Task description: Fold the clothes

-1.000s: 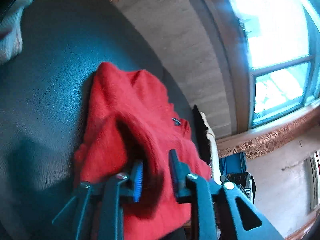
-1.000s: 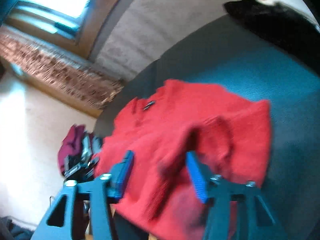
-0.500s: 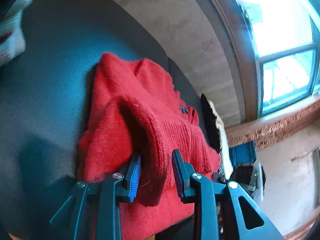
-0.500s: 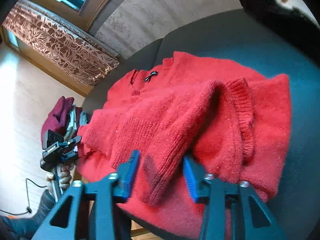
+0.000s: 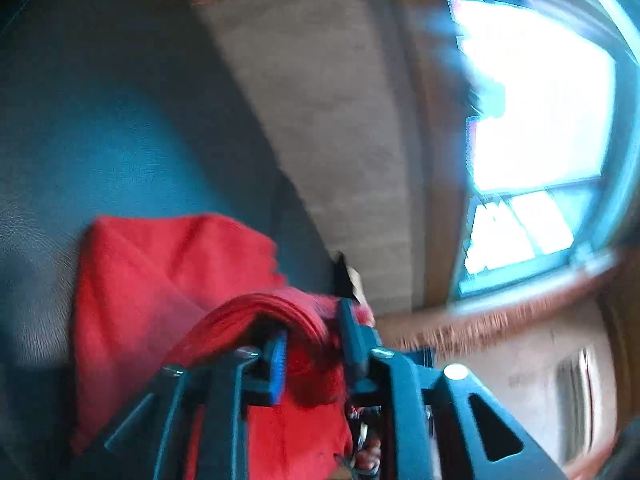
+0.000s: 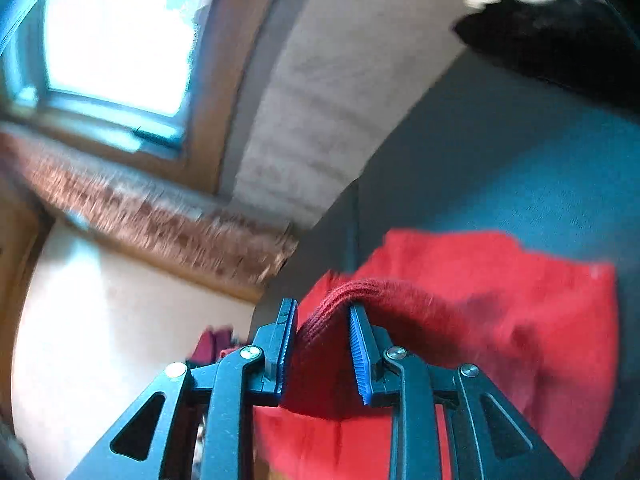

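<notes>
Whereas half a second before the knit fold merely hung between spread fingers, each hand-held gripper had now pinched it: the left hand-held gripper was clamped on a bunched ridge of the red sweater, and the right hand-held gripper nipped a ribbed fold of the same garment. One sweater was in play, raised at the two pinch points just ahead of the cameras, the rest draped on the dark tabletop; one black garment lay well apart at the far edge.

Bright window, black garment
</notes>
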Available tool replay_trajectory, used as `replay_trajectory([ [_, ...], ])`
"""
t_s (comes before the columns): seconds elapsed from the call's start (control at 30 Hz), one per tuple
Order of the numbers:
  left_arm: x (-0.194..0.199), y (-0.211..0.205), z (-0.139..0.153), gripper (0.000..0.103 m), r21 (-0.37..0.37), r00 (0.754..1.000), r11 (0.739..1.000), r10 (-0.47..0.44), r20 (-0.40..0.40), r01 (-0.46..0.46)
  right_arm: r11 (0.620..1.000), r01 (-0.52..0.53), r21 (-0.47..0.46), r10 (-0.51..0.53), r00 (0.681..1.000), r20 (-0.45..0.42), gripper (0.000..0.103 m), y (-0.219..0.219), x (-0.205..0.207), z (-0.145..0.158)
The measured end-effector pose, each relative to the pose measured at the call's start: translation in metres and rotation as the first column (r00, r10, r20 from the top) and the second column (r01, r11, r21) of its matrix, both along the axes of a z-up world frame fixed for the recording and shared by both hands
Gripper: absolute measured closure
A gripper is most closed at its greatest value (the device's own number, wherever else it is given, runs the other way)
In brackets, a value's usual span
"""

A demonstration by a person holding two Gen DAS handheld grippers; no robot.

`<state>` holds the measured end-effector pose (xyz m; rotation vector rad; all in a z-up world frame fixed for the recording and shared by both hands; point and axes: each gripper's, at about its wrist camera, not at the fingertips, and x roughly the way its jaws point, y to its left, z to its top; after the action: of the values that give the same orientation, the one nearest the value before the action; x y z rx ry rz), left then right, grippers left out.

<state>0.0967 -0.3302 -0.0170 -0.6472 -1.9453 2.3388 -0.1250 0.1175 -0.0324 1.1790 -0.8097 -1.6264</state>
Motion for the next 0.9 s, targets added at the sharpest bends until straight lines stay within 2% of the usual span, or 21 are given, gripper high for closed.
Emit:
replay_trajectory([
  [0.03,-0.004,-0.006,-0.01,0.078,0.024,0.999,1.0,0.019,0.039,-0.02,1.0,0.02,0.013,-0.02,0.999,0.03,0.074,-0.003,-0.009,-0.01],
  [0.07,-0.007,-0.009,-0.018,0.077,0.031,0.995,0.999,0.039,0.09,-0.042,0.999,0.036,0.031,-0.038,0.998,0.057,0.068,-0.004,-0.017,-0.02],
  [0.1,-0.008,-0.01,-0.023,0.077,0.028,0.993,0.999,0.042,0.111,-0.046,0.997,0.048,0.056,-0.053,0.995,0.08,0.058,-0.006,-0.022,-0.03],
  [0.13,-0.01,-0.011,-0.029,0.077,0.025,0.991,0.999,0.044,0.129,-0.048,0.996,0.054,0.068,-0.06,0.994,0.097,0.055,-0.006,-0.026,-0.038],
  [0.23,-0.005,-0.011,-0.028,0.077,-0.018,0.989,0.998,0.054,0.137,-0.052,0.997,0.05,0.052,-0.054,0.994,0.091,0.057,-0.005,-0.026,-0.044],
  [0.33,0.008,-0.011,-0.01,0.074,-0.094,0.99,0.993,0.081,0.12,-0.07,0.996,0.038,0.077,-0.043,0.997,0.057,0.052,-0.003,-0.023,-0.04],
  [0.4,0.018,-0.011,0.012,0.07,-0.2,0.988,0.977,0.104,0.113,-0.08,0.994,0.02,0.11,-0.022,1.0,0.014,0.044,-0.004,-0.021,-0.032],
  [0.47,0.027,-0.011,0.027,0.065,-0.298,0.986,0.951,0.12,0.116,-0.081,0.983,0.004,0.183,0.012,0.996,-0.087,0.035,-0.01,-0.014,-0.016],
  [0.53,0.026,-0.006,0.042,0.058,-0.413,0.981,0.91,0.117,0.153,-0.044,0.968,-0.004,0.252,0.049,0.984,-0.173,0.03,-0.021,-0.006,-0.001],
  [0.6,0.019,0.0,0.048,0.055,-0.531,0.966,0.847,0.114,0.23,0.027,0.954,-0.004,0.3,0.078,0.969,-0.235,0.027,-0.033,0.0,0.008],
  [0.67,0.008,0.008,0.046,0.055,-0.606,0.946,0.789,0.113,0.304,0.101,0.94,0.001,0.342,0.103,0.953,-0.284,0.026,-0.046,0.004,0.014],
  [0.73,-0.004,0.014,0.039,0.055,-0.618,0.937,0.768,0.071,0.342,0.167,0.919,0.011,0.394,0.127,0.938,-0.323,0.024,-0.062,0.008,0.014],
  [0.8,-0.015,0.02,0.032,0.055,-0.625,0.925,0.745,0.03,0.379,0.232,0.882,0.031,0.471,0.155,0.923,-0.351,0.023,-0.079,0.008,0.008],
  [0.9,-0.036,0.022,0.024,0.057,-0.647,0.908,0.711,0.029,0.419,0.276,0.839,0.046,0.541,0.178,0.918,-0.354,0.023,-0.087,0.007,-0.007],
])
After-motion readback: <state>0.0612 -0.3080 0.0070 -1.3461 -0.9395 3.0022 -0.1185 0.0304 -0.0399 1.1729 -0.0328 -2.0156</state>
